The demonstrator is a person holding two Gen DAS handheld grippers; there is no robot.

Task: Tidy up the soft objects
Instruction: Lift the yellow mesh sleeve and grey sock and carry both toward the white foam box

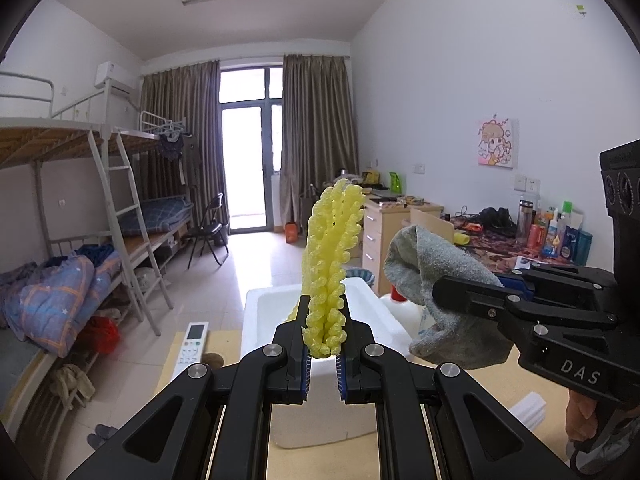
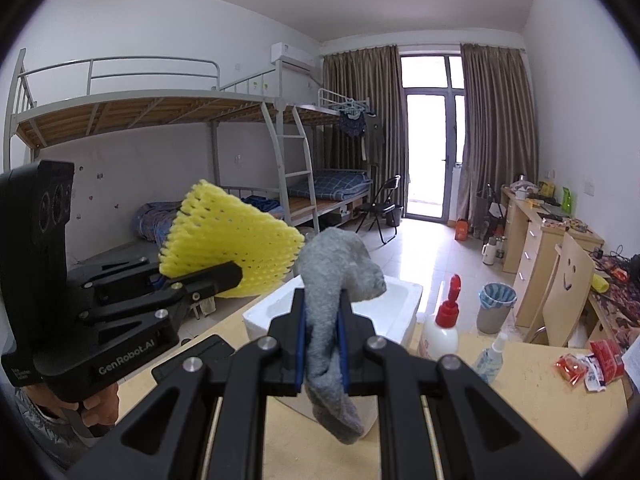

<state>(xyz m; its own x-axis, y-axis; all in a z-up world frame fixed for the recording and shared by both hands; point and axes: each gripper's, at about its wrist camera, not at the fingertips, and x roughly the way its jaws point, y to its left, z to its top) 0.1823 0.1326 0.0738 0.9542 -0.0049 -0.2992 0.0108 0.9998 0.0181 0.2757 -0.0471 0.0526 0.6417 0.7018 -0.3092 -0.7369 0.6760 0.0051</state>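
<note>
My left gripper (image 1: 322, 312) is shut on a yellow foam net sleeve (image 1: 332, 256), which stands up edge-on from the jaws. Seen from the right wrist view, the same foam net (image 2: 232, 244) fans out flat from the left gripper (image 2: 230, 270). My right gripper (image 2: 322, 300) is shut on a grey sock (image 2: 336, 276) that bulges above the jaws and hangs limp below them. The sock (image 1: 436, 276) and the right gripper (image 1: 444, 286) appear at the right of the left wrist view. Both are held above a white foam box (image 1: 256, 320) (image 2: 404, 300) on the wooden table (image 2: 532, 404).
On the table lie a white remote control (image 1: 193, 343), a white bottle with a red cap (image 2: 442, 326), a small spray bottle (image 2: 490, 356) and red snack packets (image 2: 588, 364). A waste bin (image 2: 495, 306), desks and a bunk bed (image 2: 160, 120) stand beyond the table.
</note>
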